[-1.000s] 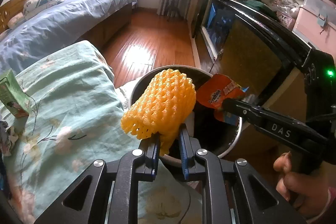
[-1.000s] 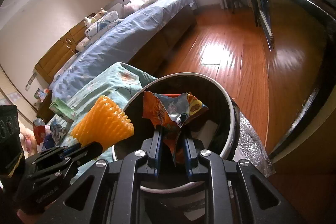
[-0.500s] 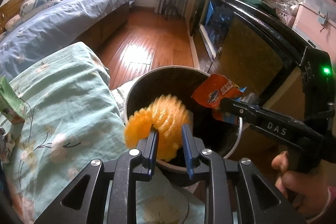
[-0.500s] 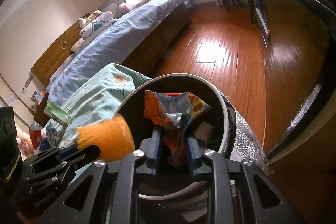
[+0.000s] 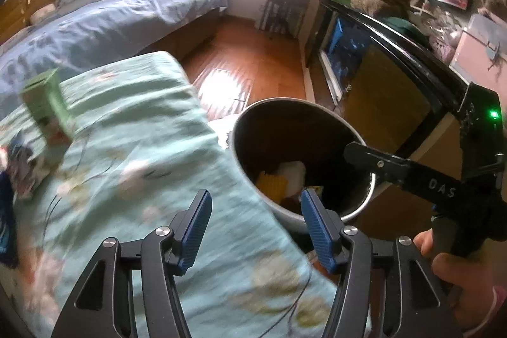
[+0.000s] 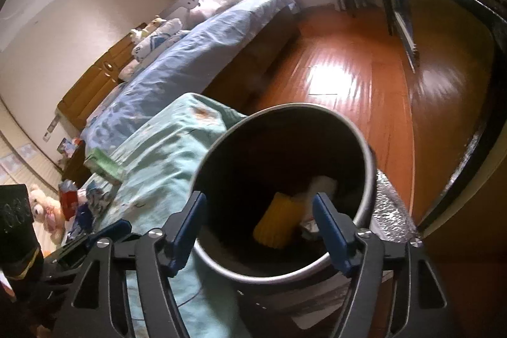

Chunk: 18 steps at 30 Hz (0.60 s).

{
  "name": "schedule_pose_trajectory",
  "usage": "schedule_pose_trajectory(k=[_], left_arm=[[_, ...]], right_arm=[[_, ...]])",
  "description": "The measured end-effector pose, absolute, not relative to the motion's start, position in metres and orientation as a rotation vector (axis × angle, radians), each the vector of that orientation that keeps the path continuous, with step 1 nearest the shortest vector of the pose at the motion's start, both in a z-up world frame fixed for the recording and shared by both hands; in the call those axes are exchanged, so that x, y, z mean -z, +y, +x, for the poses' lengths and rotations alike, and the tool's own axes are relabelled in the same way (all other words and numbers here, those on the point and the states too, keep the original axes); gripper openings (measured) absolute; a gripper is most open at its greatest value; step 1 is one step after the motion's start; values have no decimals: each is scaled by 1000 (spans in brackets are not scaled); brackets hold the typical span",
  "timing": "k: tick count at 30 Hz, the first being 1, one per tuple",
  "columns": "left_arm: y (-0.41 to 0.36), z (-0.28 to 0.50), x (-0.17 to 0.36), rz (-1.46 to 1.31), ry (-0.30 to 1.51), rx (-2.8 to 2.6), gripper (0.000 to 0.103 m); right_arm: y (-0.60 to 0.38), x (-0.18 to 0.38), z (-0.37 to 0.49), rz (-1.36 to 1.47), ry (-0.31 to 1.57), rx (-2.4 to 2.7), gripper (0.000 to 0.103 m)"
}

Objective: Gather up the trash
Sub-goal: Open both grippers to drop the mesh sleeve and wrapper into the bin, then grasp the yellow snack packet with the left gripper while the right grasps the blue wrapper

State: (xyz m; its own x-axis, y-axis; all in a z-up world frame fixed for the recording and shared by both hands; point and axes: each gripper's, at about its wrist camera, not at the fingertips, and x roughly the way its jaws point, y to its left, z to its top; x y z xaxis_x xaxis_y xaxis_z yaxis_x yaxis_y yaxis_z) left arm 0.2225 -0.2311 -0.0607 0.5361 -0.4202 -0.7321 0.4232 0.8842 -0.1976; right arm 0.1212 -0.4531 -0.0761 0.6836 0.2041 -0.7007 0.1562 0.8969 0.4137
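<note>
A round dark trash bin (image 5: 317, 113) with a pale rim stands on the floor beside the bed; it also shows in the right wrist view (image 6: 366, 148). Inside lie the yellow foam net (image 6: 279, 225), also seen in the left wrist view (image 5: 272, 184), white paper (image 6: 321, 186) and a crumpled wrapper (image 6: 309, 225). My left gripper (image 5: 255, 227) is open and empty above the bed's edge by the bin. My right gripper (image 6: 259, 230) is open and empty over the bin's near rim. A green carton (image 5: 47, 103) and wrappers (image 5: 22, 170) lie on the bedspread.
The teal flowered bedspread (image 5: 133, 148) fills the left. A blue-covered bed (image 5: 95, 21) stands behind. A black glass-fronted cabinet (image 5: 380, 59) runs along the right, close to the bin. Wooden floor (image 6: 348, 68) lies beyond the bin. A plush toy (image 6: 44, 211) sits far left.
Both grippers opened. The yellow foam net and the orange snack wrapper dropped into the bin. My left gripper swung left toward the bedspread.
</note>
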Motion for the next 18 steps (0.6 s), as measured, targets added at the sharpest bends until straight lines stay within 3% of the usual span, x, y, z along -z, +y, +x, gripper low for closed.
schedule_pose_trajectory(k=[7,18], left_arm=[[-183,190,57,-47,849,414,60],[-105,125,51,-121,836,267,61]], right_arm=[[-418,67,118,451,816,-104,78],[-348,65,117,398,840,-245,79]])
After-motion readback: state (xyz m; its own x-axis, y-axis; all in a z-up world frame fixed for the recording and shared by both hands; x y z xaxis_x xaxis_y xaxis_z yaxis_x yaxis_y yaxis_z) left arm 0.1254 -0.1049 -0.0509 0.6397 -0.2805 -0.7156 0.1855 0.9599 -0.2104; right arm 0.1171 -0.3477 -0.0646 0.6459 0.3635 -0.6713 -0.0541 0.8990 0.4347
